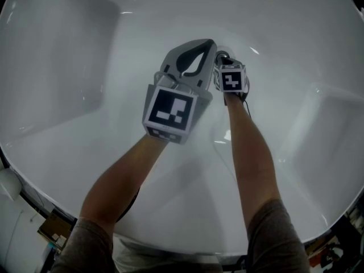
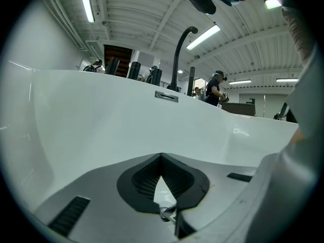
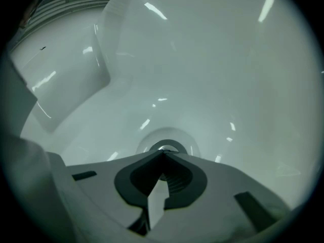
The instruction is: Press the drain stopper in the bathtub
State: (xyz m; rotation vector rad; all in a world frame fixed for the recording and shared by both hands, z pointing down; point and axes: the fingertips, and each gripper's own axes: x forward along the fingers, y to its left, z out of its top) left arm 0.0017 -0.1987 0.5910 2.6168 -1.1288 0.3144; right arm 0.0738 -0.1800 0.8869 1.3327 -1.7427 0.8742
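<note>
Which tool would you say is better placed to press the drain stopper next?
Right. The right tool, jaws shut, points at the drain stopper, with its tips just at it. The left tool, also shut, faces the tub wall, away from the stopper.

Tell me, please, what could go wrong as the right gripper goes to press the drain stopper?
1. The shut right gripper has its tips at the near rim of the drain stopper, not clearly over its middle. A push might skid off onto the glossy bathtub floor.
2. In the head view the left gripper sits close beside the right one and largely hides the drain, so the two could knock together.
</note>
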